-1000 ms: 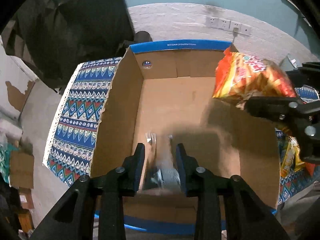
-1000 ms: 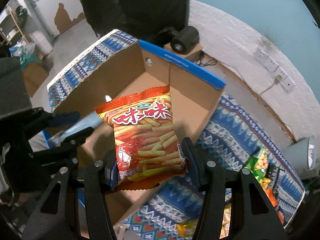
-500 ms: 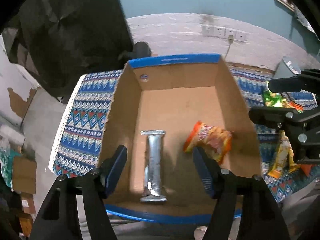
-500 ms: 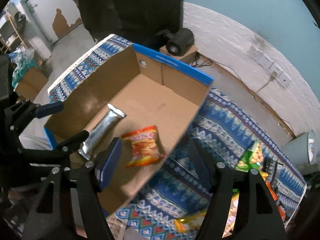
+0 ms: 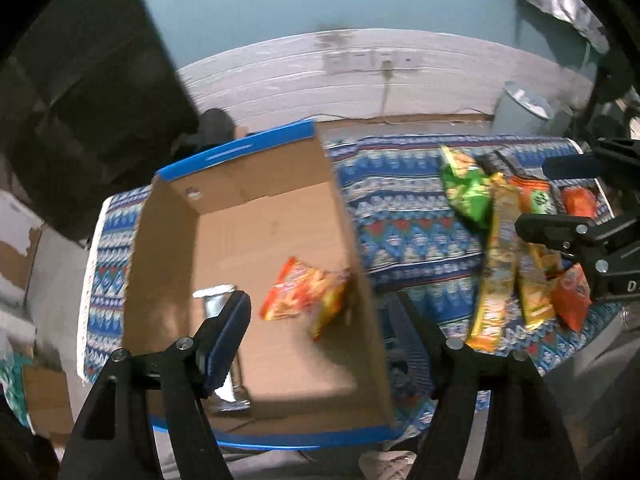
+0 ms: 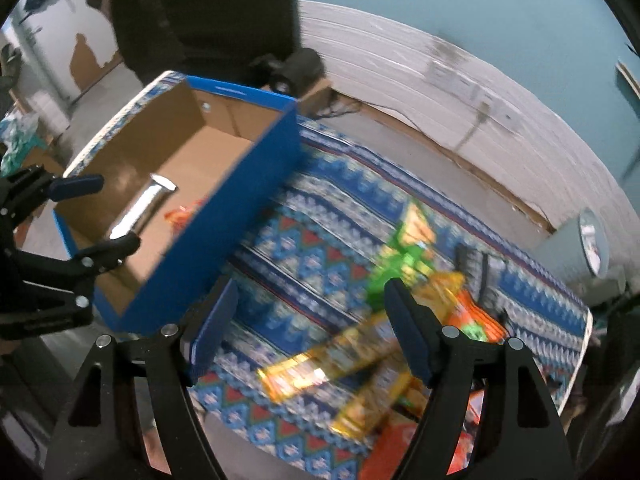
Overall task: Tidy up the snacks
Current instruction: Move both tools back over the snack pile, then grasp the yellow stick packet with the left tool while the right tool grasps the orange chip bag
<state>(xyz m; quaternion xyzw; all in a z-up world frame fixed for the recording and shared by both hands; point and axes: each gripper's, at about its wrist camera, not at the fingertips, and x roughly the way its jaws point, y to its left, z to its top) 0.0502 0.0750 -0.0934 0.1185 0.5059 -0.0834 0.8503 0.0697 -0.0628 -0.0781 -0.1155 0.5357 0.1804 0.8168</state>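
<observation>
Both grippers empty above box and patterned cloth, snacks partly blurred.

Left gripper spread wide over the cardboard box, nothing between the fingers; right gripper with jaws opening, nothing between them, above the blue patterned cloth. Inside the box: orange snack bag near the right wall, silver bar half hidden behind the left finger. Loose snack pile on the cloth smeared by motion, labels unreadable, lower edge cut off. Beyond: white panelled wall, teal above, wall sockets blurred.
</observation>
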